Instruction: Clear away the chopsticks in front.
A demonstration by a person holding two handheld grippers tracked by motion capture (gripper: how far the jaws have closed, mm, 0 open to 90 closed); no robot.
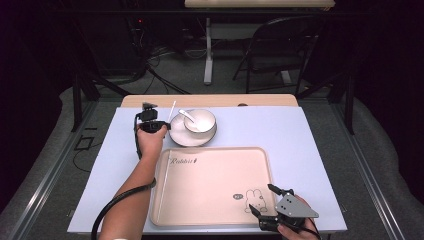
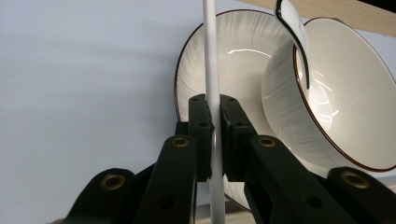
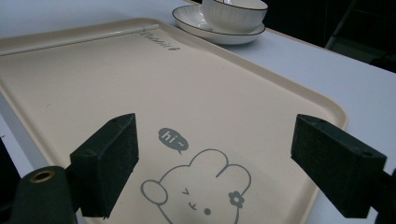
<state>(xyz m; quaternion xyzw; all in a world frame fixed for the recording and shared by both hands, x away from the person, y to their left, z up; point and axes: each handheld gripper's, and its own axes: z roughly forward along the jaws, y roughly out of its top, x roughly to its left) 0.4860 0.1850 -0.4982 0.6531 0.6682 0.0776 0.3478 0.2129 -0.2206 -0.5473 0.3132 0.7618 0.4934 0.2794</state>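
My left gripper (image 1: 166, 125) is shut on a thin white stick (image 1: 172, 107) at the left rim of a white ribbed plate (image 1: 182, 136). The left gripper view has that stick (image 2: 210, 46) rising upright between the closed pads (image 2: 201, 116). On the plate (image 2: 233, 37) stands a white bowl (image 1: 202, 122) with a dark rim, and a white spoon (image 1: 187, 115) rests in it. My right gripper (image 1: 261, 198) is open and hangs low over the near right corner of a beige tray (image 1: 210, 185), above its rabbit drawing (image 3: 196, 186). Nothing is between its fingers.
The tray (image 3: 116, 70) lies on a pale blue table cover (image 1: 300, 135), nearer to me than the plate (image 3: 205, 25) and bowl (image 3: 233, 11). A pale thin line runs along the tray's left rim. A folding chair (image 1: 280, 45) and a table leg stand on the floor beyond.
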